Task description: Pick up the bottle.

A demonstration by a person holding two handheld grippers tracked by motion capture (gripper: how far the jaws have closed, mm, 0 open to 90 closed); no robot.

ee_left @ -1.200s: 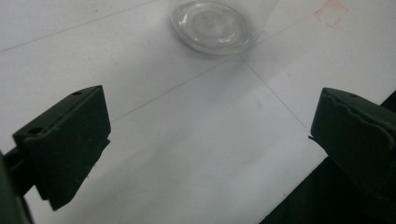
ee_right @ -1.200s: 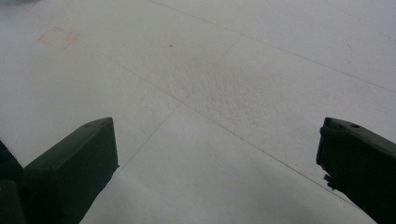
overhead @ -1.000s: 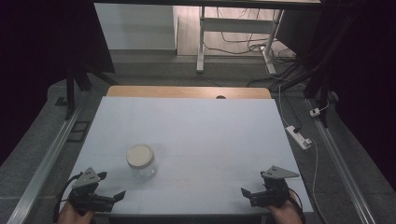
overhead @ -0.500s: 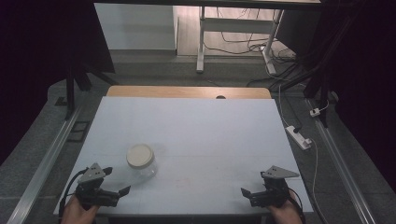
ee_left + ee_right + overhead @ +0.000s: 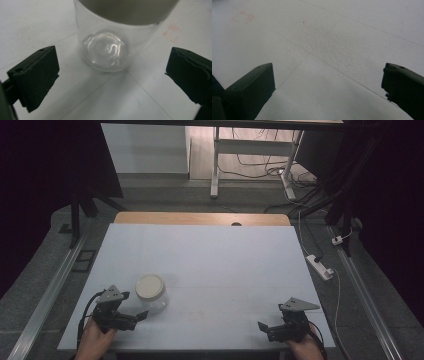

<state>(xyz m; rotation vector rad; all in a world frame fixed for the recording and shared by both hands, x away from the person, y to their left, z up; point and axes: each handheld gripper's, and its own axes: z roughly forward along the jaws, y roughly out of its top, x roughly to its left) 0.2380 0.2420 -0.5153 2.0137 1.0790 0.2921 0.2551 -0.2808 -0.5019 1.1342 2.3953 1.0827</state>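
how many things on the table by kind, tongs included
jars: 1, a clear jar with a cream lid
tongs: 2, left tongs and right tongs, both open
total: 3

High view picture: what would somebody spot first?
A clear glass jar with a cream lid stands alone on the white table, near its front left. The left tool points at it, jaws wide apart. The right tool sits open at the front right.
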